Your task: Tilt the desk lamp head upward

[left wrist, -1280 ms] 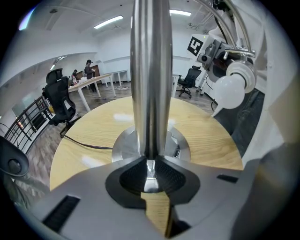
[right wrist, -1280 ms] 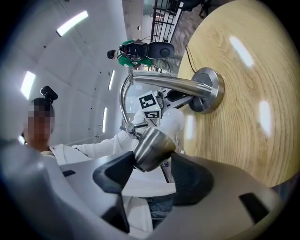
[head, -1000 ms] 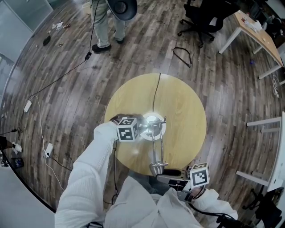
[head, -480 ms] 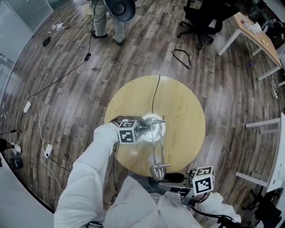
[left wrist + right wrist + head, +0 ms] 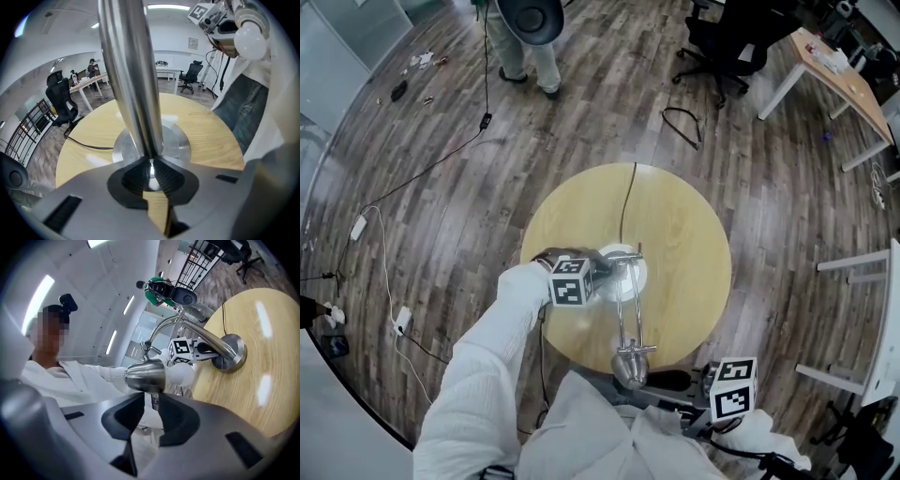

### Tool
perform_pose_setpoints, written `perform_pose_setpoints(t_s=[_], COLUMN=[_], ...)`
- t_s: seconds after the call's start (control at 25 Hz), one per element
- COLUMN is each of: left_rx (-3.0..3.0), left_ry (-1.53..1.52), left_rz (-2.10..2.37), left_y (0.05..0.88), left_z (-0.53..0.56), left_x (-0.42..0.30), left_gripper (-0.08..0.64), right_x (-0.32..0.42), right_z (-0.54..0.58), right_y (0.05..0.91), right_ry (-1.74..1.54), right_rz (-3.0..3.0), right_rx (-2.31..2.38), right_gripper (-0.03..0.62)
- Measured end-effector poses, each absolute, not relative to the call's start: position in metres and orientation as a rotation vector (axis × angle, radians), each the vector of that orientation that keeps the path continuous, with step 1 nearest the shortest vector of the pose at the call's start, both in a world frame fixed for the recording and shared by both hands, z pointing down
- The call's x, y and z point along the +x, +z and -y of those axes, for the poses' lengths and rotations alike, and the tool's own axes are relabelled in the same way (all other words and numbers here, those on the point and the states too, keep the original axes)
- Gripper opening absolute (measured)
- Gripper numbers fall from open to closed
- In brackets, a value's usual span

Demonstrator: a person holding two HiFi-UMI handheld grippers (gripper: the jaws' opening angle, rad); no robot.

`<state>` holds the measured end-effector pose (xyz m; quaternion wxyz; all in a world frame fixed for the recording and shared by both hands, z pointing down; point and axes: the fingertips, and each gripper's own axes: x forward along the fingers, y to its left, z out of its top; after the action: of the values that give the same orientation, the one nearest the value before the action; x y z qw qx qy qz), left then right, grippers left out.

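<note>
1. At nine o'clock of the lamp base [image 5: 628,255], the left gripper [image 5: 605,271] pinches the lamp pole [image 5: 131,70] low down, likely steadying it on the tabletop [image 5: 684,234].
2. Over the tabletop's six o'clock edge hangs the lamp head [image 5: 630,362].
3. At its three o'clock, the right gripper [image 5: 675,380] is closing, its jaws apart below the head and pinching nothing, probably lining up the lift.

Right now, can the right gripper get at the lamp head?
Probably yes: the lamp head sits just beyond the right gripper, whose jaws are closing with nothing between them yet; nothing blocks the way.
</note>
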<state>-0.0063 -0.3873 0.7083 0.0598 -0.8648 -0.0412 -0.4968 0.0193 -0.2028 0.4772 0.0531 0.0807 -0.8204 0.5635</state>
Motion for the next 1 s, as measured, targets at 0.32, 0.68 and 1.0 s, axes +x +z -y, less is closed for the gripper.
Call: perform_pose_setpoints(t_s=[0.32,0.68,1.0], left_rx=[-2.602,-2.599,-2.595], left_ry=[-1.533,-1.549,-1.559], left_rz=[0.132,0.128,0.125], left_y=[0.711,0.711,0.711], left_z=[0.389,0.385,0.385], left_x=[-0.007,-0.005,-0.007], left_gripper=[0.028,0.028,0.027], right_x=[0.018,0.022,0.023], right_z=[0.211,0.236,0.278], right_y=[0.429,0.359,0.318], right_ry=[1.662,1.459,1.23], right_rz=[2.641,2.8,2.883], right_rx=[0.191,0.198,0.293], right_gripper=[0.086,0.081,0.081])
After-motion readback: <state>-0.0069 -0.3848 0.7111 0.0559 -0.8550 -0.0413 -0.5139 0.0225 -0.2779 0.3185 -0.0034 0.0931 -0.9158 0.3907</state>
